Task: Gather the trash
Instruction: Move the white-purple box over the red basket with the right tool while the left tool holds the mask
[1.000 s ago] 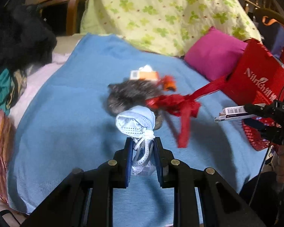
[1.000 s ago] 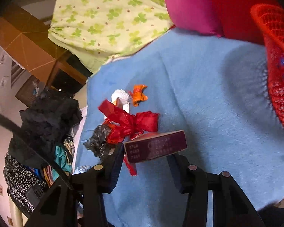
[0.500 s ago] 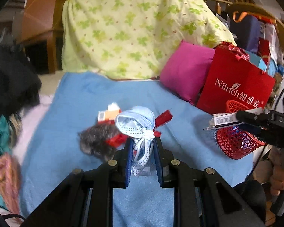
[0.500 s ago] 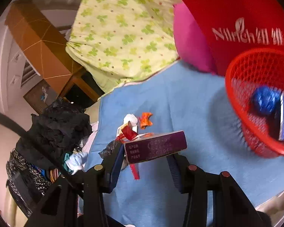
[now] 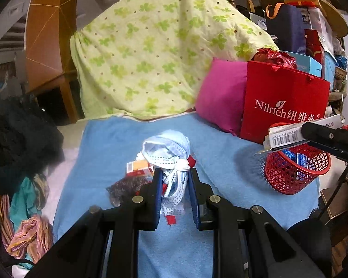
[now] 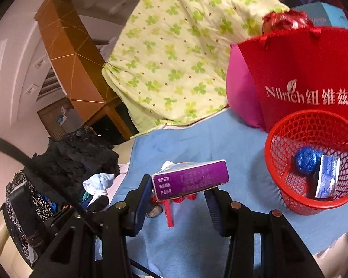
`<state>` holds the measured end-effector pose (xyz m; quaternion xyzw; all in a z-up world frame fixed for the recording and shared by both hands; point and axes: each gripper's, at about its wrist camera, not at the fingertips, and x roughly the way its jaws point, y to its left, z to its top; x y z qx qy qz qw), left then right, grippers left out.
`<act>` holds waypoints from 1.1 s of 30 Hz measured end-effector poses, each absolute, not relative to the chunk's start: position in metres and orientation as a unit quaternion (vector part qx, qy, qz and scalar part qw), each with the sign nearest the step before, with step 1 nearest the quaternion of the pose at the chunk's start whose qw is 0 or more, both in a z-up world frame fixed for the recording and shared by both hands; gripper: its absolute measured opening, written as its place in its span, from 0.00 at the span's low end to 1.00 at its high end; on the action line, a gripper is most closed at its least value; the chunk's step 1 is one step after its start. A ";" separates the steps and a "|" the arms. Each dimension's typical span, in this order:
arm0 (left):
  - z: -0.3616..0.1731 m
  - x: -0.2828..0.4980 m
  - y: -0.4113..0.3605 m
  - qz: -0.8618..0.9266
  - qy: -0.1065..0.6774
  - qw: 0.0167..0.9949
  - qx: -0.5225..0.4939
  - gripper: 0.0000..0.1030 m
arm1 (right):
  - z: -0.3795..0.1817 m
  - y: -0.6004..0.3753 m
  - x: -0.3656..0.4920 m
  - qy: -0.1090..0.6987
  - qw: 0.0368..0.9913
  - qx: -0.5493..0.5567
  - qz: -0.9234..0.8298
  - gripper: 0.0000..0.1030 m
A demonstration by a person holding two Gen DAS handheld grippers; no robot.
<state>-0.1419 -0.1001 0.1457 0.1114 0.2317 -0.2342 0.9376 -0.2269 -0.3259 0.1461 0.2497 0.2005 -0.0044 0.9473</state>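
A blue blanket (image 5: 220, 153) covers the bed, with a clover-print quilt (image 5: 155, 53) heaped at the top of the frame and 1 pink pillow (image 5: 220, 97) beside 1 red gift bag (image 5: 283, 102) at right. In front of the bag stands 1 red mesh basket (image 6: 287, 199), holding 1 blue foil ball (image 6: 306, 162) and 1 small blue box (image 6: 327, 178). Dark clothes (image 5: 18, 134) pile up at left.

The left tongs (image 5: 174, 180) are clamped on the straps of 1 bunched blue face mask (image 5: 167, 148), held above an orange packet (image 5: 139, 166) and a grey wad (image 5: 125, 185) on the blanket. The right tongs (image 6: 177, 191) grip 1 purple box (image 6: 190, 179) left of the basket.
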 end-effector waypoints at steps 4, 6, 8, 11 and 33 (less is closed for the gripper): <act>0.149 -0.153 -0.105 -0.232 0.225 0.939 0.119 0.22 | 0.154 -0.323 -0.242 0.187 0.953 0.240 -0.009 0.47; 0.151 -0.156 -0.106 -0.233 0.225 0.938 0.119 0.22 | 0.158 -0.322 -0.249 0.181 0.956 0.231 -0.013 0.47; 0.153 -0.161 -0.109 -0.236 0.222 0.938 0.122 0.22 | 0.161 -0.320 -0.255 0.177 0.959 0.222 -0.017 0.47; 0.155 -0.166 -0.113 -0.239 0.216 0.938 0.128 0.22 | 0.165 -0.319 -0.262 0.172 0.961 0.215 -0.019 0.47; 0.158 -0.181 -0.141 -0.253 0.208 0.933 0.153 0.22 | 0.168 -0.340 -0.289 0.147 0.963 0.220 -0.041 0.47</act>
